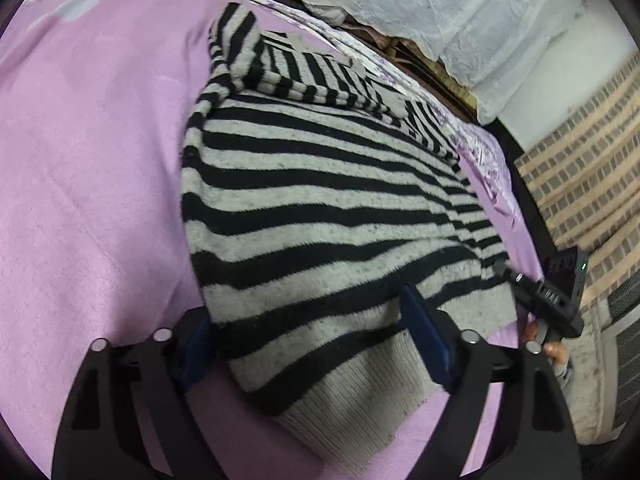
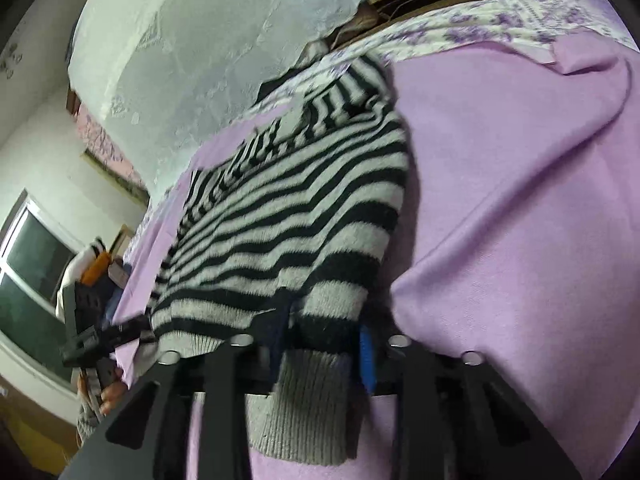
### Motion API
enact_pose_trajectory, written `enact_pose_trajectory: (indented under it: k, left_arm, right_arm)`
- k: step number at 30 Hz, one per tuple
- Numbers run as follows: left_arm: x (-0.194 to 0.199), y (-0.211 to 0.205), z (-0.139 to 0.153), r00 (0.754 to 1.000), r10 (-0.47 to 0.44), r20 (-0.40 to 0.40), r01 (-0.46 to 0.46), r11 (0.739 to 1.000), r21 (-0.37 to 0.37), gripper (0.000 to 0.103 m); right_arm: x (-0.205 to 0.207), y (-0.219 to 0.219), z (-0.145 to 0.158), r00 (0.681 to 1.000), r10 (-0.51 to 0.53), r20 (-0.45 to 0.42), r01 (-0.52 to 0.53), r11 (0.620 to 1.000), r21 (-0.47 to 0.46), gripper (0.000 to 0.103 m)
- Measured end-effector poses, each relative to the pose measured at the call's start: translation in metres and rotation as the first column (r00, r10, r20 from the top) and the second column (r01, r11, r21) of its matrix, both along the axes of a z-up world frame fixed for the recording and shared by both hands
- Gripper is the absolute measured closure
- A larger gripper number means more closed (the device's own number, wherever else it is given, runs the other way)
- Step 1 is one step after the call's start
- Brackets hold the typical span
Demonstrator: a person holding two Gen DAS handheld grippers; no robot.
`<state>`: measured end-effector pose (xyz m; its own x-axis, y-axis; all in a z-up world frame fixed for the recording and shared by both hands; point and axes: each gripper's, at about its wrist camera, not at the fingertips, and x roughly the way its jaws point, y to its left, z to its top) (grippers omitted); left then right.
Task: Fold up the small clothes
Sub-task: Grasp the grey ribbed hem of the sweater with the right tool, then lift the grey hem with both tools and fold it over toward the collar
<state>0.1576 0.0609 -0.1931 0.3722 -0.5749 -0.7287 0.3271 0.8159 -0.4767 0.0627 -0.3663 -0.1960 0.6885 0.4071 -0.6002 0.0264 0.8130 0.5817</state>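
We see the striped sweater (image 1: pixel 320 200) lying flat on the pink blanket (image 1: pixel 92 152), its grey ribbed hem nearest us. Our left gripper (image 1: pixel 308 340) stands wide, one finger at each side of the hem's near corner. Our right gripper (image 2: pixel 324 332) is narrowed, pinching the hem's other end.

The pink blanket (image 1: pixel 92 160) lies bare and open left of the striped sweater (image 1: pixel 320 200); on its right, the right gripper (image 1: pixel 548 300) stands near the hem.
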Motion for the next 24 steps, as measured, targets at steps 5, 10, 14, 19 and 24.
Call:
enact_pose_trajectory:
  k: [5,10,14,19,24]
  left_arm:
    - [-0.002,-0.004,0.001,1.0,-0.012,0.0,0.012,1.0,0.003,0.014]
    - [0.001,-0.001,0.0,1.0,0.0,-0.01,0.0,1.0,-0.018,0.019]
    - [-0.007,0.004,0.002,1.0,-0.001,-0.008,0.0,0.999,-0.037,0.024]
    - [-0.003,-0.005,0.0,1.0,0.0,-0.005,0.0,1.0,0.006,0.024]
    - [-0.009,0.004,0.001,0.999,0.044,0.016,-0.045,0.999,0.029,0.06]
  right_arm:
    - [0.009,-0.021,-0.004,0.997,-0.078,-0.001,0.078,0.993,0.091,0.056]
    - [0.016,-0.023,-0.011,0.999,-0.037,-0.04,0.042,0.987,0.158,0.068]
    - [-0.006,-0.002,-0.004,0.998,0.058,-0.005,-0.057,0.991,0.118,0.068]
    - [-0.001,0.005,-0.005,0.998,0.053,-0.016,-0.052,0.997,0.063,0.085]
    - [-0.007,0.012,0.002,0.999,0.045,0.017,-0.045,0.999,-0.003,0.088]
